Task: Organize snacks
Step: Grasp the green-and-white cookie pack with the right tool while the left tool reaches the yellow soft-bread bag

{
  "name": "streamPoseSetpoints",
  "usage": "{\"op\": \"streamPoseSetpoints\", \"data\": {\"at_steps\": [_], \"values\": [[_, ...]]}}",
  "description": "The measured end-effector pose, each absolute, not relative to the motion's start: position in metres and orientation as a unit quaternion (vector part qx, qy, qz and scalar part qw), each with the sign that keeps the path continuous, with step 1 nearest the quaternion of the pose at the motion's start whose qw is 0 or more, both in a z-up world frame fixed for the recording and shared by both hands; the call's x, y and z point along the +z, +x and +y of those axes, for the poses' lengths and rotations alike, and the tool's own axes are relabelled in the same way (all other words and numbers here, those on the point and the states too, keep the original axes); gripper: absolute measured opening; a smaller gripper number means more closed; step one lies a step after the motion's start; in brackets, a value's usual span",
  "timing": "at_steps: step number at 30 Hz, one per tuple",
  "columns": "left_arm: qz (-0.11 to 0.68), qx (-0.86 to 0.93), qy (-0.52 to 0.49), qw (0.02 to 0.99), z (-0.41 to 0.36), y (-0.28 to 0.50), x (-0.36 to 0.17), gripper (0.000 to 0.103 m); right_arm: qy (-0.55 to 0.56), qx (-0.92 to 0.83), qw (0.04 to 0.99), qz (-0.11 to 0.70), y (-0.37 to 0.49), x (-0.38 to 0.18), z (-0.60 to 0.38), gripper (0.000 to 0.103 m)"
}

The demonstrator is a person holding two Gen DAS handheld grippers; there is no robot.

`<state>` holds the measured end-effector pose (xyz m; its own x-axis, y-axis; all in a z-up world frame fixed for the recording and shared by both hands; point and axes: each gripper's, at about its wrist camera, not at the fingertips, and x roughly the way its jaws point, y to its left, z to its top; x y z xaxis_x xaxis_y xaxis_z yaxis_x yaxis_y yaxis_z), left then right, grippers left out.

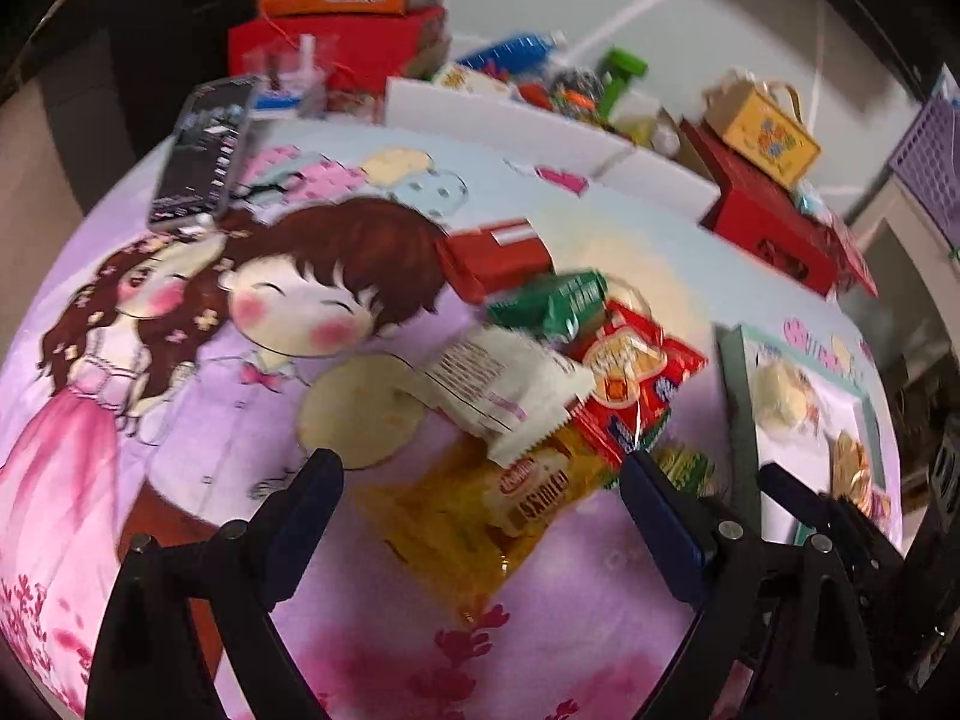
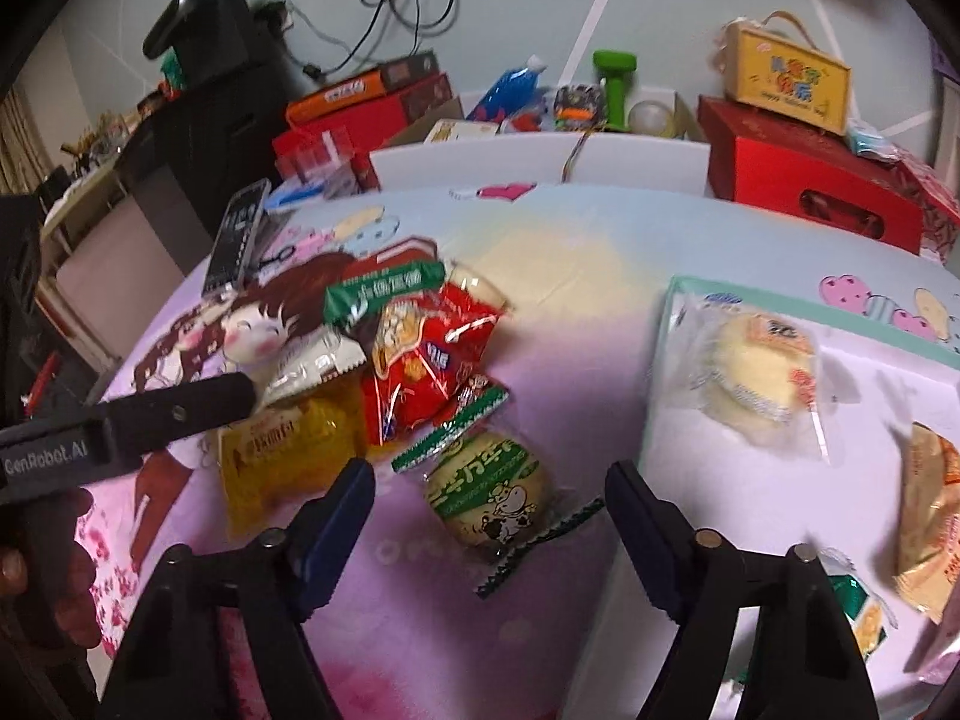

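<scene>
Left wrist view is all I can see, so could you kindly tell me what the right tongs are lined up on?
Observer: The right tongs stand open around a round green cow-print packet; the pads are not pressing it.
Operator: Thank you. Does it lie clear of the pile?
Observer: Not quite. Its upper zigzag seal seems to overlap a corner of the red packet.
Operator: And is anything on the tray's near corner?
Observer: Yes, the tray holds a green-and-yellow packet there, just beyond the tongs' right finger.

yellow packet [image 1: 474, 516] half-buried, orange wrapper [image 2: 933, 516] edge-cut
</scene>
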<state>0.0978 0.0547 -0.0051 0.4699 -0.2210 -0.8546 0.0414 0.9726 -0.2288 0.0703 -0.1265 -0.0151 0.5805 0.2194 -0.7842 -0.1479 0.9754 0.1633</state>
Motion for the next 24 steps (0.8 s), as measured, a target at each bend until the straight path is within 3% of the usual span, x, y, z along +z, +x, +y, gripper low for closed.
{"op": "streamPoseSetpoints", "data": {"at_steps": [17,24], "values": [[0.554,-0.099,-0.048,0.825,0.027,0.115,-0.035,0.094,0.006,0.109,0.877,0.468,0.095,-0.040,-0.112,0.075],[0.563,-0.091,-0.054,0.820,0.033,0.118,-0.039,0.085,-0.001,0.120,0.871,0.476,0.091,-0.041,-0.109,0.071]]}}
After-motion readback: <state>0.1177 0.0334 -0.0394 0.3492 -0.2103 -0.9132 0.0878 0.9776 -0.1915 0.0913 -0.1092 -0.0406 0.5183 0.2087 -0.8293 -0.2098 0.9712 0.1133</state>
